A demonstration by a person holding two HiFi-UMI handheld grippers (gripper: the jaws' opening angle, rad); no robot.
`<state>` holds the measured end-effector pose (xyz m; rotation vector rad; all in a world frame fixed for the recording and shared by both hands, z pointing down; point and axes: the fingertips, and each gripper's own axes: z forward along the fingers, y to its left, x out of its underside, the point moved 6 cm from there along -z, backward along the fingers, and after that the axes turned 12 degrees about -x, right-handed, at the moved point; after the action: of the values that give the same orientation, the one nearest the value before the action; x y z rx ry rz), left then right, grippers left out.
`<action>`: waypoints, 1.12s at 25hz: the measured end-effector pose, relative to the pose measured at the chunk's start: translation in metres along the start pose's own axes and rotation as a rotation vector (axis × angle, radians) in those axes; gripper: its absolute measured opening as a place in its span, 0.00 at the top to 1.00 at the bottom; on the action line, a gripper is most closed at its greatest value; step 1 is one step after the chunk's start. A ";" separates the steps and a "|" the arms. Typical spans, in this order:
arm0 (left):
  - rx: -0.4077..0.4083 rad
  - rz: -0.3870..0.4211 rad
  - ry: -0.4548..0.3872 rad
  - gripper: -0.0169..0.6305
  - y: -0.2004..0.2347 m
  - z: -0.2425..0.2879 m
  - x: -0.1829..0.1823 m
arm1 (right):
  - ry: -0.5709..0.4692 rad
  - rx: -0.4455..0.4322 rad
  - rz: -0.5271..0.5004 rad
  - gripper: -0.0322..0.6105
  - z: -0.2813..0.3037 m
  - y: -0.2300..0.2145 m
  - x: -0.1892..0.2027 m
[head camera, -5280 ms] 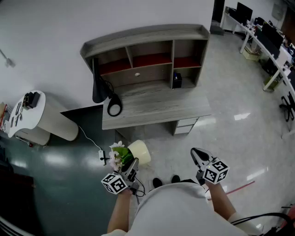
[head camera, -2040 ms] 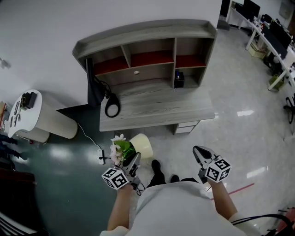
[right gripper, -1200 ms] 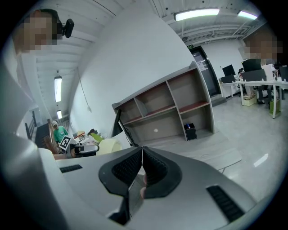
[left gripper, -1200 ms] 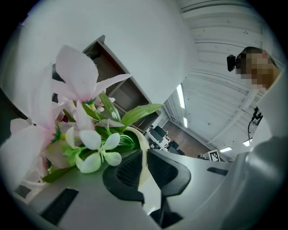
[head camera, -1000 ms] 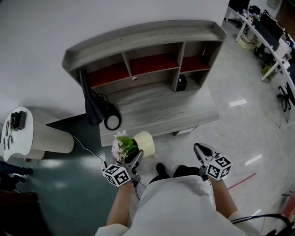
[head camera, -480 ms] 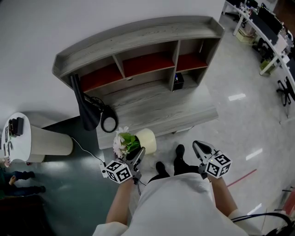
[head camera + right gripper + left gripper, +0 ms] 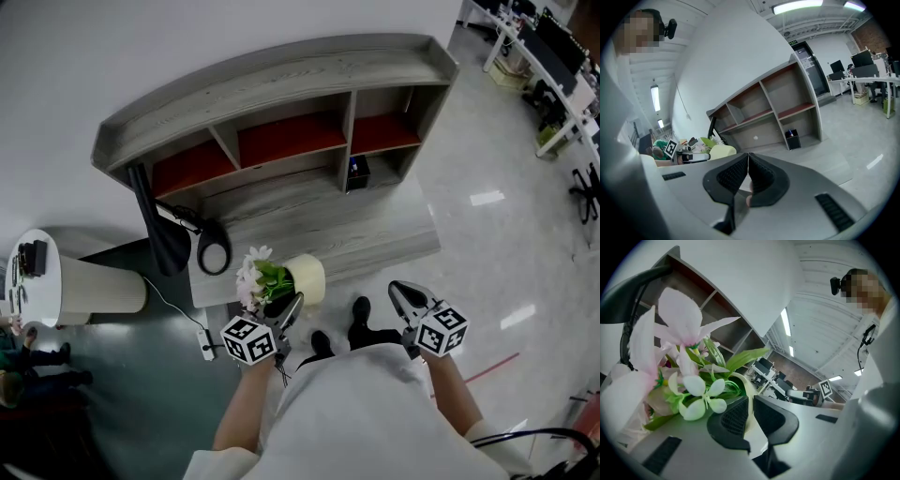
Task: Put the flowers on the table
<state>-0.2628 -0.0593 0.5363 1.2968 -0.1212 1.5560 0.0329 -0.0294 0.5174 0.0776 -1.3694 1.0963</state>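
Holds the flowers (image 7: 255, 277) aloft near the table (image 7: 319, 220) front edge, left gripper (image 7: 290, 307) pinched tight on the rim of their cream pot (image 7: 309, 278), right gripper (image 7: 399, 290) closed on nothing; leaves, seemingly, the whole set-down undone.

Grey wooden shelved desk (image 7: 319, 214) on glossy floor (image 7: 497, 253).

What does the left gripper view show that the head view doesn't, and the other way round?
Only the left gripper view: the left gripper has its jaws shut on the rim of the pale pot, under ceiling lights. Only the head view: the whole grey table top and the person's shoes. Both: the pink and white flowers, that pot and the shelves.
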 end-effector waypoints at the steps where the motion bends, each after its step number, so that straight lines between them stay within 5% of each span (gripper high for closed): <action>1: -0.004 0.016 0.007 0.90 -0.003 0.009 -0.003 | 0.000 -0.002 0.003 0.92 0.000 -0.007 -0.004; 14: -0.064 0.221 0.103 0.90 -0.032 0.124 -0.030 | 0.010 -0.038 0.043 0.92 -0.013 -0.097 -0.039; 28: -0.068 0.444 0.283 0.90 -0.051 0.241 -0.018 | 0.019 -0.041 0.104 0.92 -0.032 -0.159 -0.042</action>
<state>-0.0697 -0.2026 0.5946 1.0252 -0.2951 2.0784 0.1682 -0.1189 0.5603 -0.0344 -1.3912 1.1520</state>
